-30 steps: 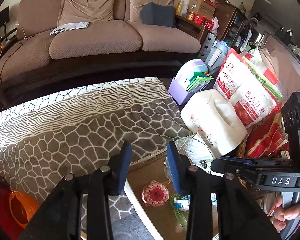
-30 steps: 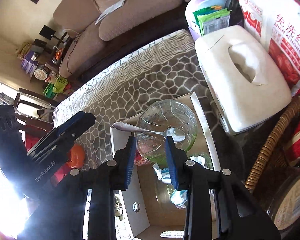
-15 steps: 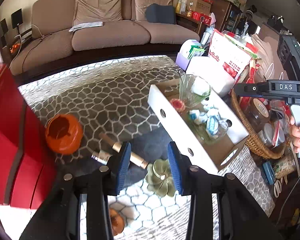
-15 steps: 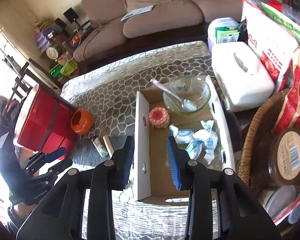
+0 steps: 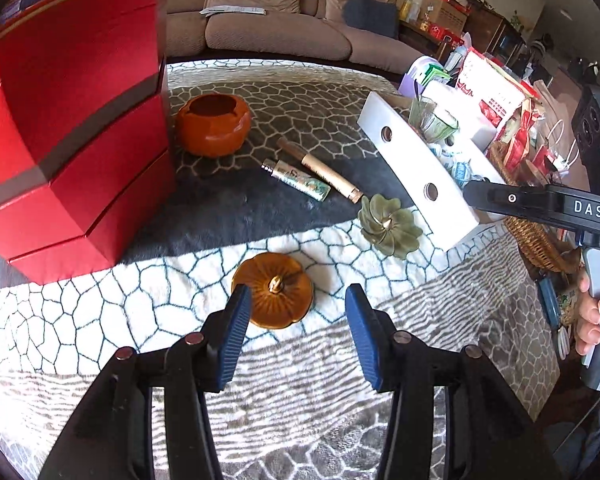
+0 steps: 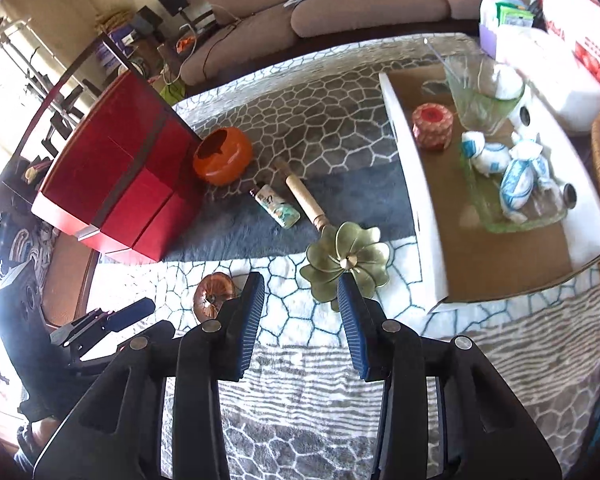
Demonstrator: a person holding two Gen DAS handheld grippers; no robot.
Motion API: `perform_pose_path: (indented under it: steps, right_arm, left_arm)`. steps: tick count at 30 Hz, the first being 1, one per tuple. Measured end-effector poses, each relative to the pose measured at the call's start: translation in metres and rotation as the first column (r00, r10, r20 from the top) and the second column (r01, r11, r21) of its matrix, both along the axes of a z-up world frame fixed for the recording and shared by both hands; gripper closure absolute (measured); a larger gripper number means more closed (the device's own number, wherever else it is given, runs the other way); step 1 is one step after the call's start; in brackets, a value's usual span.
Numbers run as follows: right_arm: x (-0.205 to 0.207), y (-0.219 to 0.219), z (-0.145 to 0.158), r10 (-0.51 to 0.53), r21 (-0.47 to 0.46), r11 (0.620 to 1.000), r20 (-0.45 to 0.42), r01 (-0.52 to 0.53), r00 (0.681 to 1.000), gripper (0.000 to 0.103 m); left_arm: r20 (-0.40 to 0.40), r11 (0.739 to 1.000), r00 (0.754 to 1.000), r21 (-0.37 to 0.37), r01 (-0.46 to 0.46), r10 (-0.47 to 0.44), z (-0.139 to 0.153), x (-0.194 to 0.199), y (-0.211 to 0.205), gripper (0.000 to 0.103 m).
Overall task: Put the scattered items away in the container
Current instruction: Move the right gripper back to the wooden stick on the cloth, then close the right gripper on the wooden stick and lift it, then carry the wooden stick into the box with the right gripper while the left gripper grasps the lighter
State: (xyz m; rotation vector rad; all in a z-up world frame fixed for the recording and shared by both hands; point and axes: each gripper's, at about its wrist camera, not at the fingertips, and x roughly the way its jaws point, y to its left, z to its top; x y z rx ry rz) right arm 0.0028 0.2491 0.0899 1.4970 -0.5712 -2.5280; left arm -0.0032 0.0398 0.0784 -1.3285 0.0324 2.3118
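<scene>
Left wrist view takes in the counter under a plush grey-and-white cloth with a cracked-stone pattern (image 5: 112, 320), and on it a stack of glossy red hexagonal boxes (image 5: 72, 120) at the left. At the right stands the shallow white cardboard tray with round holes in its wall (image 5: 420, 160); only the right wrist view shows its brown floor (image 6: 500, 256), with a clear green glass bowl (image 6: 480, 96), a red round tin (image 6: 432, 126) and blue-and-white wrapped candies (image 6: 516, 182) inside. Scattered on the cloth are a glazed orange pumpkin-shaped pot (image 5: 212, 124), its ribbed brown lid (image 5: 275, 294), a dull green flower-shaped metal dish (image 5: 389, 226), a tan wooden tube (image 5: 320, 170) and a small printed bottle (image 5: 298, 179) just beside it.

The left gripper (image 5: 296, 332) has its ridged blue pads wide apart above the lid, holding nothing. The right gripper (image 6: 300, 316) is likewise spread and empty, its right pad in front of the flower dish's edge (image 6: 346, 262).
</scene>
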Motion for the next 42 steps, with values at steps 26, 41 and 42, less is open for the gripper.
perform_pose_path:
  steps: [26,41,42]
  right_arm:
    - [-0.138,-0.061,-0.079,0.246,0.385,0.869,0.210,-0.311,0.946,0.065]
    - [-0.084,-0.017,-0.012,0.179,0.049,0.982,0.068,-0.183,0.981,0.089]
    - [-0.079,-0.010,-0.006,0.174,0.048,0.983,0.058,-0.177,0.983,0.089]
  left_arm:
    - [0.031,0.997,1.000,0.073,-0.001,-0.001,-0.039,-0.034,-0.009,0.054]
    - [0.076,0.988,0.994,0.131,-0.087,0.078,-0.038,-0.044,-0.014,0.049]
    - [0.088,0.986,0.992,0.136,-0.100,0.089,-0.038,-0.050,-0.011,0.048]
